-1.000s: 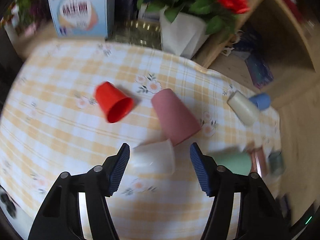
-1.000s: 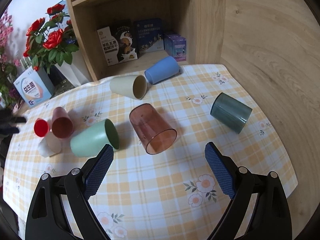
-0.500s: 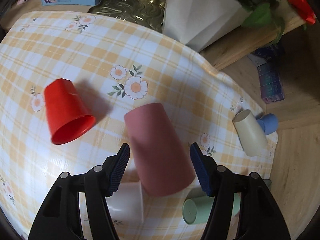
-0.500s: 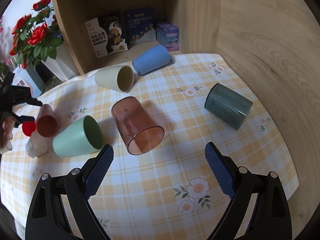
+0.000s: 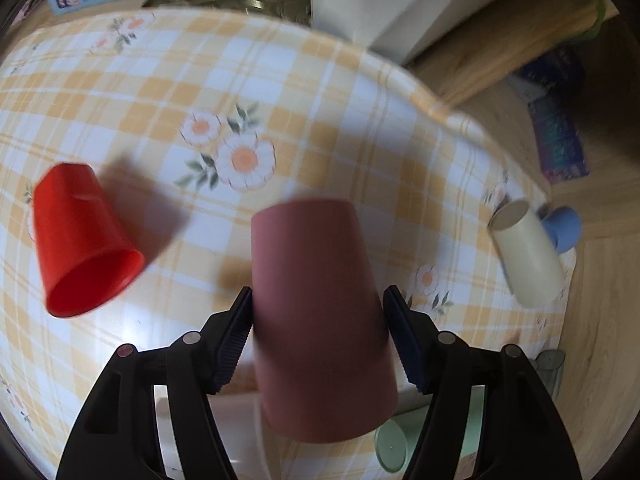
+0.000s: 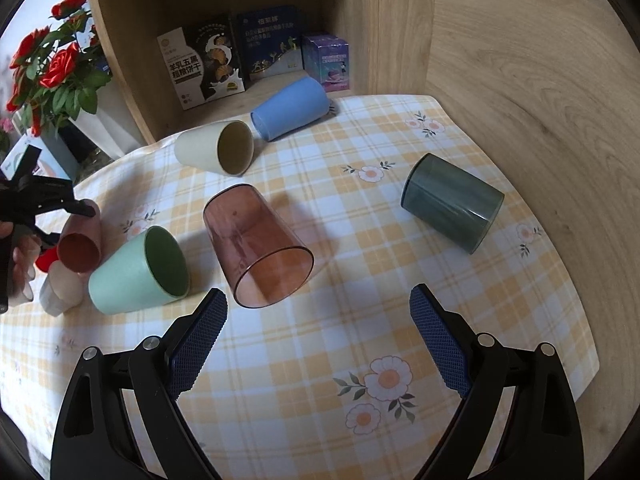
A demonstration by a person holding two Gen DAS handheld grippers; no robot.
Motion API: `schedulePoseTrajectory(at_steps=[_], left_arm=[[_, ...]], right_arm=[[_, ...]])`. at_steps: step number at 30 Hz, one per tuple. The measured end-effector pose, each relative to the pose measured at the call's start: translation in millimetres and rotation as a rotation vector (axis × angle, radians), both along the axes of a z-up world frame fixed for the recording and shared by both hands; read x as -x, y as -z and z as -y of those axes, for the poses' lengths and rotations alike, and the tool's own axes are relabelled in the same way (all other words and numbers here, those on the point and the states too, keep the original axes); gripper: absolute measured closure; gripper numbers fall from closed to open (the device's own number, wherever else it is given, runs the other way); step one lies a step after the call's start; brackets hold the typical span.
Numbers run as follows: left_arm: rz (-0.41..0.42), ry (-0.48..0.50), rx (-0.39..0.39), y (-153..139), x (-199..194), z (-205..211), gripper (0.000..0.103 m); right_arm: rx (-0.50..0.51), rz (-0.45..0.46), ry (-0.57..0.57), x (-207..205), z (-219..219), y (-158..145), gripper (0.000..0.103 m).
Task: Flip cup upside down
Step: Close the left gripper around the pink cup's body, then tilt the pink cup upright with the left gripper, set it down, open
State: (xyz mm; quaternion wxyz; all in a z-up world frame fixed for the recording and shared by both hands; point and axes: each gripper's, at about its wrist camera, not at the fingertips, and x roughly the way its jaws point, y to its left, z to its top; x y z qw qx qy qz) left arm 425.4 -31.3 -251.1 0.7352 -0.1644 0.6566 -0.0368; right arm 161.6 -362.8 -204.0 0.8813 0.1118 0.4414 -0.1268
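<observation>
Left gripper [image 5: 318,332] pads straddle the pink cup [image 5: 316,312], lying on its side (contact unclear through blur); red cup [image 5: 80,240] beside it. Right gripper [image 6: 318,340] gapes wide over bare tablecloth [image 6: 320,360], behind the amber cup [image 6: 256,248].

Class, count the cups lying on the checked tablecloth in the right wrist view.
8: blue and cream at back, teal right, clear pink centre, green, dusty pink, red, white left.
</observation>
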Motion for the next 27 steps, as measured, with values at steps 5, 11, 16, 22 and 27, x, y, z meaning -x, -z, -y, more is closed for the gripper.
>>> schedulePoseTrajectory(at_steps=[5,11,16,22,27], left_arm=[[0.018,0.058,-0.058,1,1,12,0.039],[0.086,0.036,0.032,-10,13,3,0.04],[0.156,0.04,0.06,-49,31,-3,0.04],[0.222,0.068,0.085,-87,56,2,0.04],[0.272,0.1,0.111,-113,93,7,0.04]], right_arm=[[-0.001,0.021,0.004,1,1,-6,0.013],[-0.016,0.034,0.01,4,3,-10,0.013],[-0.024,0.052,0.0,7,-3,-16,0.013],[-0.031,0.076,-0.016,18,-13,-25,0.013],[-0.035,0.097,-0.017,32,-15,-35,0.013]])
